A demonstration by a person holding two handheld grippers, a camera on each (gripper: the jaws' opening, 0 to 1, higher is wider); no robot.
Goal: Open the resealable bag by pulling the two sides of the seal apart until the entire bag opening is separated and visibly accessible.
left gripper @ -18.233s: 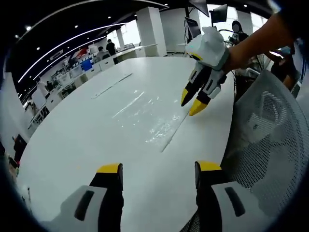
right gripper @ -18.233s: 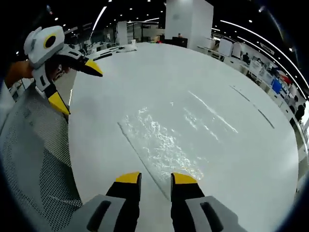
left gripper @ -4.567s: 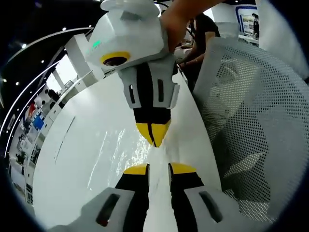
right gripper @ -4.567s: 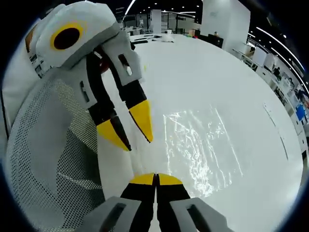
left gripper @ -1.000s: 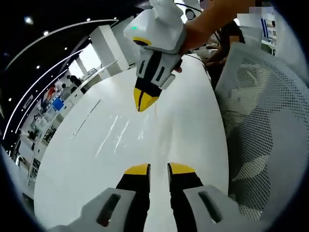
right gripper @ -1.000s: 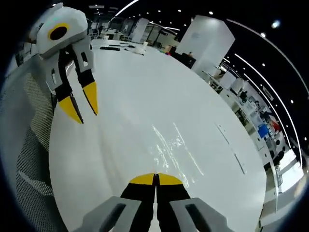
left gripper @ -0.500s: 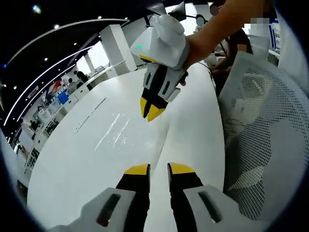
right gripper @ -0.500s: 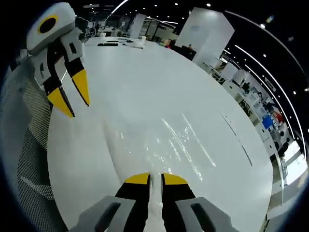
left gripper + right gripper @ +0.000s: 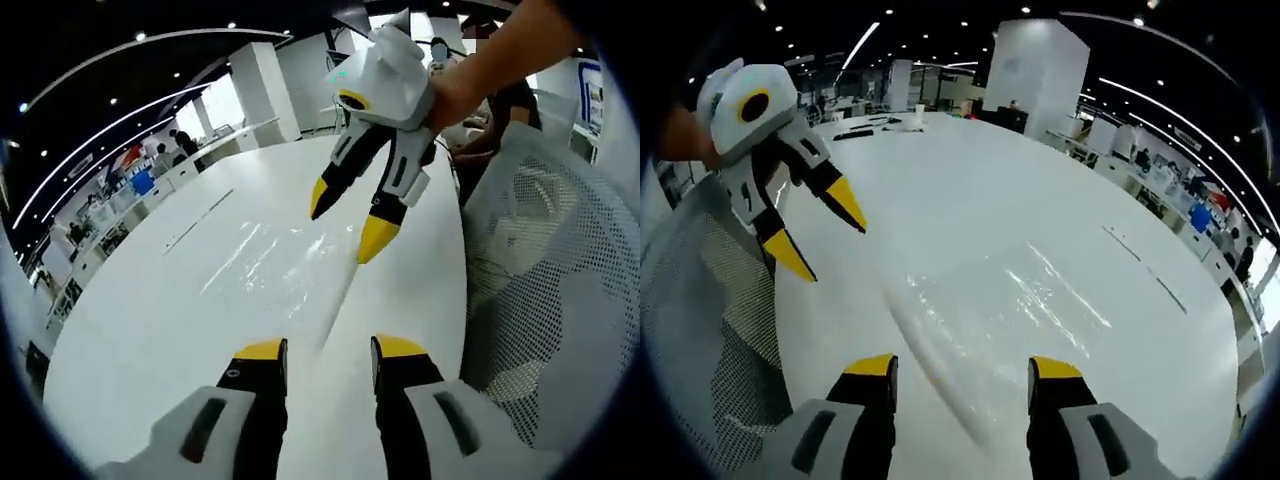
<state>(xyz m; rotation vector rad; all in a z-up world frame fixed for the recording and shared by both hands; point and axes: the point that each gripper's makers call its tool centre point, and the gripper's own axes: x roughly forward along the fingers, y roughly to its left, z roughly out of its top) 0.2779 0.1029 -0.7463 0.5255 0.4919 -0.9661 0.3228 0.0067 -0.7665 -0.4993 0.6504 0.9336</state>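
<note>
Now we hold both tongs wide open with nothing in them: the left tongs (image 9: 323,350) and the right tongs (image 9: 961,370) each have their jaws spread above the clear resealable bag (image 9: 270,265), which lies flat on the white counter (image 9: 150,330) just ahead of the jaws. We judge the bag thin, limp and slippery, almost weightless, so we would pinch it at the stiffer seal strip (image 9: 935,375) along its near edge. Only the left gripper view shows the mesh chair (image 9: 540,300) filling its right side and the person's forearm; only the right gripper view shows the counter's far edge.
</note>
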